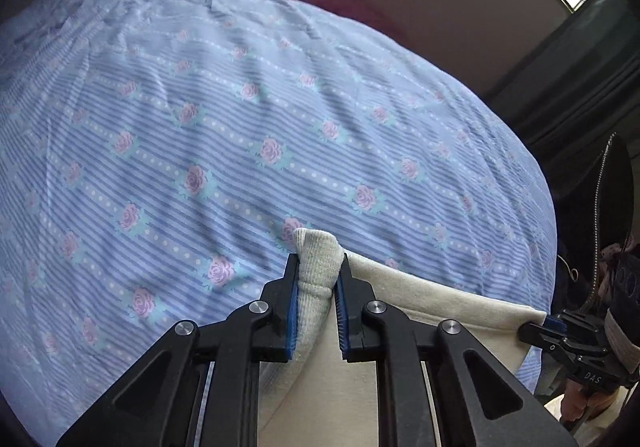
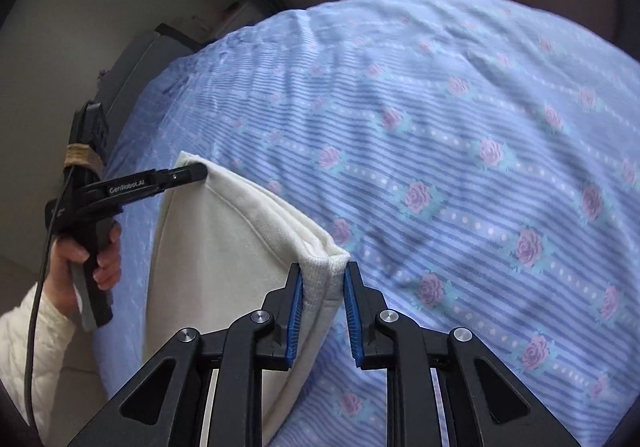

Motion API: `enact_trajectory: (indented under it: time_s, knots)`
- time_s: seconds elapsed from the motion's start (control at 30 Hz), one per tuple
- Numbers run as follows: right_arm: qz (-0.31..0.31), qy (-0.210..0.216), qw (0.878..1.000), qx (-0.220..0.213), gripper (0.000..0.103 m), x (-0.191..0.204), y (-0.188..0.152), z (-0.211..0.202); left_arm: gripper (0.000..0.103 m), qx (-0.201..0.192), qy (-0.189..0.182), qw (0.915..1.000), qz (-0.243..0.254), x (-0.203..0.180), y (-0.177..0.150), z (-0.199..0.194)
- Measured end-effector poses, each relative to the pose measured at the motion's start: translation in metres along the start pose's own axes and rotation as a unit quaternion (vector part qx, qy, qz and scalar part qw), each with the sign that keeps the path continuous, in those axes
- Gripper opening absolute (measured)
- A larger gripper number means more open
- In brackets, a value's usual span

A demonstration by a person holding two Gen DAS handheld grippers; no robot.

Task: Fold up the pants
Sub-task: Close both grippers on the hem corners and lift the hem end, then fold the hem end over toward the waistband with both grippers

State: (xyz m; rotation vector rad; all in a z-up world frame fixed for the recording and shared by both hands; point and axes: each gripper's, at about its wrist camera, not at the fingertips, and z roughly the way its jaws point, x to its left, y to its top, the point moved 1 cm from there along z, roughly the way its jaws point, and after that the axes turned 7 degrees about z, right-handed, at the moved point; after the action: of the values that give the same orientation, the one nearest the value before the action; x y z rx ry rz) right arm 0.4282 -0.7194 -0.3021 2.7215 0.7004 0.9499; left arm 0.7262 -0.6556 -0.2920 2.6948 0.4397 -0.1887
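The cream-coloured soft fabric pants (image 2: 224, 247) hang stretched between the two tools, lifted above the bed's blue striped sheet with pink roses (image 1: 240, 127). The left hand-held gripper (image 1: 318, 287) is clenched on a ribbed cuff corner of the pants, which bunches up between its blue pads. The right hand-held gripper (image 2: 324, 287) grips the other ribbed corner, the folded layers pinched between its pads. A hand (image 2: 86, 247) in a white sleeve holds the left tool's handle.

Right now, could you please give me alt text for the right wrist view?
The right tool pinches a ribbed corner of the cream pants, while the left tool grips the other corner, above a blue rose-print bedsheet.
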Motion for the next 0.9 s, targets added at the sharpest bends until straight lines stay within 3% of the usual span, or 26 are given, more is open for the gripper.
enact_trajectory:
  time_s: [0.2, 0.47, 0.73, 0.9]
  knots:
    - [-0.126, 0.025, 0.991, -0.041, 0.021, 0.067, -0.015, -0.068, 0.016, -0.057, 0.023, 0.9976, 0.033, -0.017, -0.015, -0.095]
    - [-0.267, 0.072, 0.959, -0.066, 0.021, 0.169, -0.069, -0.134, 0.016, -0.119, 0.06, 0.9909, 0.013, -0.006, -0.086, -0.213]
    - [-0.364, 0.113, 0.924, -0.041, 0.021, 0.251, -0.171, -0.152, 0.016, -0.155, 0.089, 0.9835, -0.03, 0.021, -0.21, -0.285]
    - [-0.41, 0.13, 0.903, 0.002, 0.021, 0.29, -0.243, -0.14, 0.016, -0.161, 0.098, 0.9786, -0.083, 0.046, -0.3, -0.304]
